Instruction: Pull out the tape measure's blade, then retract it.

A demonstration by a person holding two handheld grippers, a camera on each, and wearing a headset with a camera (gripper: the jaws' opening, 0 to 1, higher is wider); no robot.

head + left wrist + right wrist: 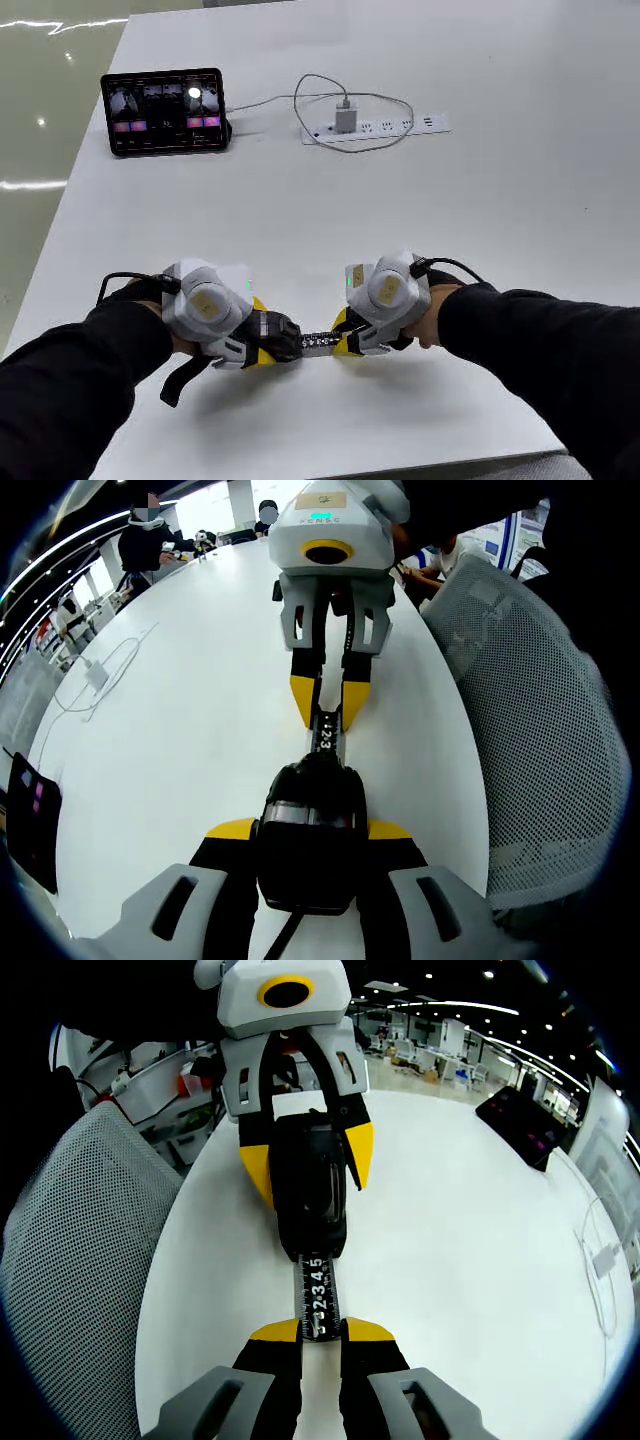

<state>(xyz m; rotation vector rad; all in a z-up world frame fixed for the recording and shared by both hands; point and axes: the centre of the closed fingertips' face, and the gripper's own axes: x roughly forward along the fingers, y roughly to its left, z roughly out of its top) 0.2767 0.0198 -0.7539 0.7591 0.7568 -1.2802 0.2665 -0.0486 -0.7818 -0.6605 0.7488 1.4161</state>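
**White table, blade only a little way out**

The white table in front of me is mostly bare. A tablet with a lit screen and a power strip sit at its far side, well apart from my work. A grey mesh chair stands at the near edge, and an open office with other people runs off behind.

At the near edge my two claws face each other, tip to tip, with the tape measure between them. My left claw is closed around the black case, a yellow tip pressing on either side. My right claw is pinched shut on the end of the blade. The blade runs straight from the mouth of the case into those jaws, just above the tabletop.

Only a short stretch of blade is out. In the right gripper view I can read the first few numbers, up to five, between the case and my tips. The claws are close together.

I judge the pull-out as barely begun. The grips look set and the blade is free of the case, but most of the draw is left to do. After that comes the whole retraction, feeding the blade back in under control rather than letting it snap home.
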